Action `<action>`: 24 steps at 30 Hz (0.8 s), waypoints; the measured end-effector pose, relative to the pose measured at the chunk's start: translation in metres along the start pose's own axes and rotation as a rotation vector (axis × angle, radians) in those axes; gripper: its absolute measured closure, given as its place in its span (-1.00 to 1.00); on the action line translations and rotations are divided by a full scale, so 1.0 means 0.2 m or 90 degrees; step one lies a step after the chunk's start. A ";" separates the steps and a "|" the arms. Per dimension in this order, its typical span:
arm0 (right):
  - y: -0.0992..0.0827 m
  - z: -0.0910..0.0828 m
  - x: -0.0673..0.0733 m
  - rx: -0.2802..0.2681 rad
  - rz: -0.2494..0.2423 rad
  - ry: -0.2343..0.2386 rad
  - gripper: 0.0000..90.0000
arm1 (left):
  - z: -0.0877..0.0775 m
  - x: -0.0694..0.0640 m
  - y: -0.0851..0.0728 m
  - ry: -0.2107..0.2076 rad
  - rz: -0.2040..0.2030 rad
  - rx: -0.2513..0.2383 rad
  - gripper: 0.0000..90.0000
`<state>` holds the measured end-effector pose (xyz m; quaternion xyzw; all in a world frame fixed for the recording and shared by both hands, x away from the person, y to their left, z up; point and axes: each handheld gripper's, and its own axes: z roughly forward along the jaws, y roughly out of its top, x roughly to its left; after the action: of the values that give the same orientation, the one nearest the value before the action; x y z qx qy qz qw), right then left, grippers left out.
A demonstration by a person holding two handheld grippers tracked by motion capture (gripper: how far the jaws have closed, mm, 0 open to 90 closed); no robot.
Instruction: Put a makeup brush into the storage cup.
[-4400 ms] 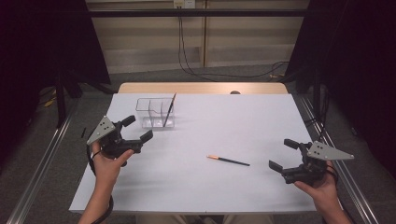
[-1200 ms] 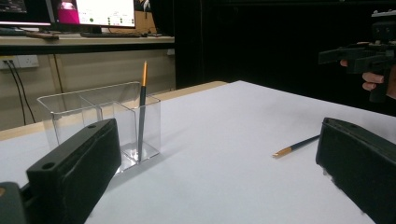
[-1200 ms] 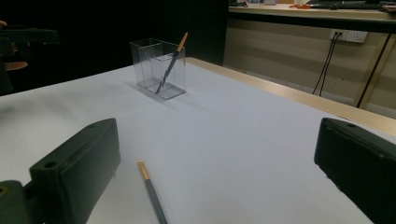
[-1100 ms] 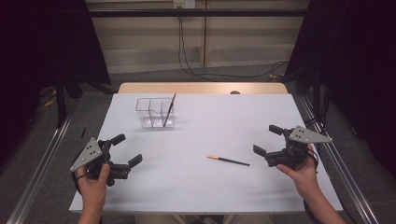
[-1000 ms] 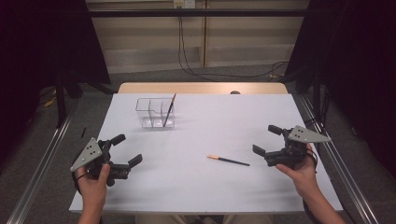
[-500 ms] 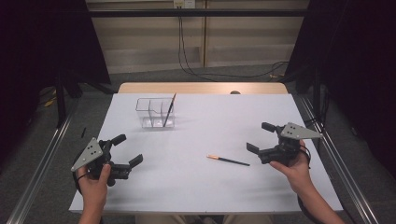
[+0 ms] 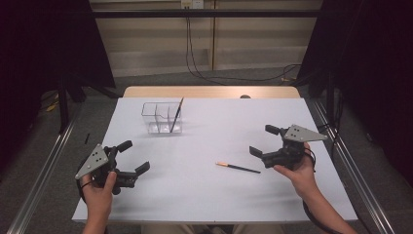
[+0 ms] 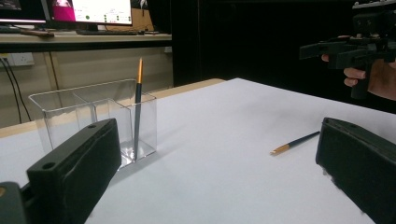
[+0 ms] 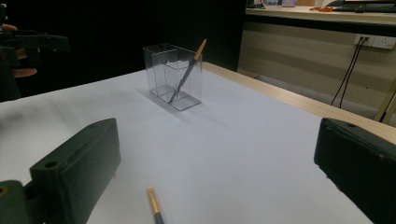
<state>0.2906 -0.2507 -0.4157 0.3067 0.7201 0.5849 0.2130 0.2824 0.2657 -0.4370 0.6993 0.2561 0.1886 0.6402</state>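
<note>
I have the right gripper (image 7: 265,141) hovering with its jaws wide apart just beside the dark tip of the loose pencil (image 7: 237,167), which lies flat on the white table (image 7: 209,195) (orange end pointing away from that gripper). My left gripper (image 7: 131,157) sits near the table's front left, jaws also spread, holding nothing. A second pencil (image 7: 176,115) leans inside the clear organizer (image 7: 160,118) farther back.
</note>
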 end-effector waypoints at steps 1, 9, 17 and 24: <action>0.01 0.01 0.00 -0.002 0.000 0.001 -1.00 | 0.00 0.00 0.00 -0.001 -0.005 -0.006 -0.99; 0.04 0.07 0.03 -0.017 0.002 0.013 -1.00 | 0.00 0.00 0.00 -0.003 0.003 -0.001 -0.99; 0.04 0.12 0.04 -0.016 0.009 0.018 -1.00 | 0.00 0.00 0.00 -0.003 -0.001 -0.003 -0.99; 0.05 0.13 0.04 -0.010 0.007 0.022 -1.00 | 0.00 0.00 0.00 -0.003 0.003 -0.002 -0.99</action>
<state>0.3040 -0.2252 -0.4119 0.2986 0.7175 0.5968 0.1995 0.2821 0.2663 -0.4362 0.6994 0.2528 0.1893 0.6412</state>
